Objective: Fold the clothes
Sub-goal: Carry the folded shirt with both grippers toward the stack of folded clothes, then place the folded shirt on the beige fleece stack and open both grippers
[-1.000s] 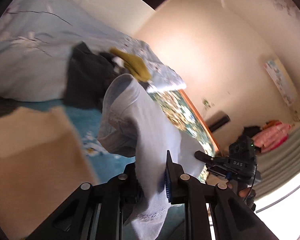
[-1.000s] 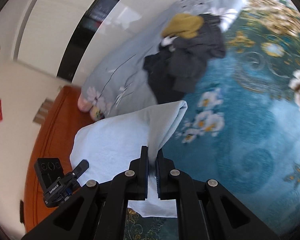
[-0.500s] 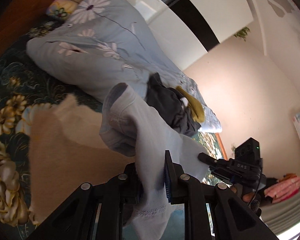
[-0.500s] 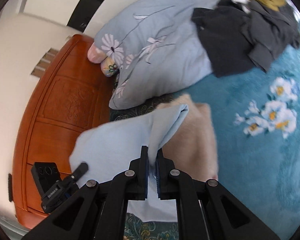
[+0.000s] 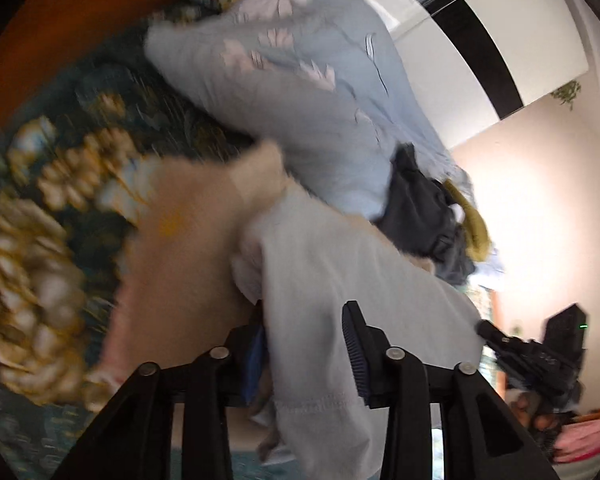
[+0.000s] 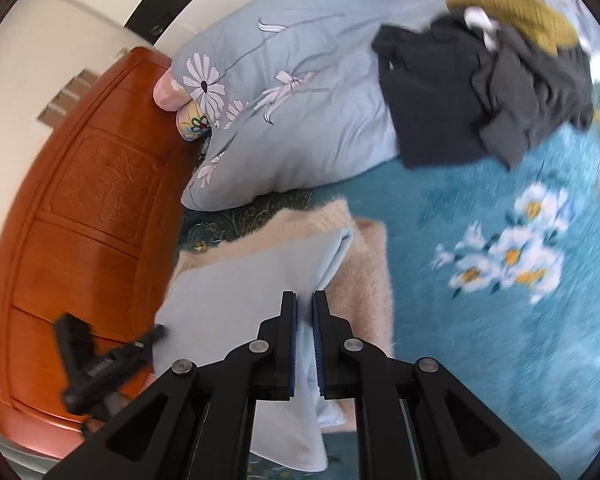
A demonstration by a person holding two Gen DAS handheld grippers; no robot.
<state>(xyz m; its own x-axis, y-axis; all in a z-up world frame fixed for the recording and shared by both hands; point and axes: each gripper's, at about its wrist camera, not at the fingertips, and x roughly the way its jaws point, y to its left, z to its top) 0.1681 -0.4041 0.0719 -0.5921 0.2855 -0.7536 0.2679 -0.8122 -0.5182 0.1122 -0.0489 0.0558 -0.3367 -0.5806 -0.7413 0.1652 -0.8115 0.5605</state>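
Pale-blue cloth, a folded garment [image 6: 260,280], lies on a fuzzy beige sweater [image 6: 364,280] spread on the teal flowered bed cover [image 6: 500,208]. I hold the garment's near edge at both ends. My right gripper [image 6: 304,320] is clamped narrow on one corner, the fabric pinched between its blue pads. My left gripper [image 5: 304,320] is opening, its jaws standing apart with the garment's other end draped between them; the right-hand pad shows clear of the cloth, and I cannot tell whether the left one touches it. Beyond the sweater rests a grey-blue quilt [image 6: 300,100] printed with white flowers, its end against the carved wooden headboard [image 6: 80,208]. A heap of dark grey clothes [image 6: 480,92] topped by a mustard-yellow piece [image 6: 520,12] sits on the quilt's far end.
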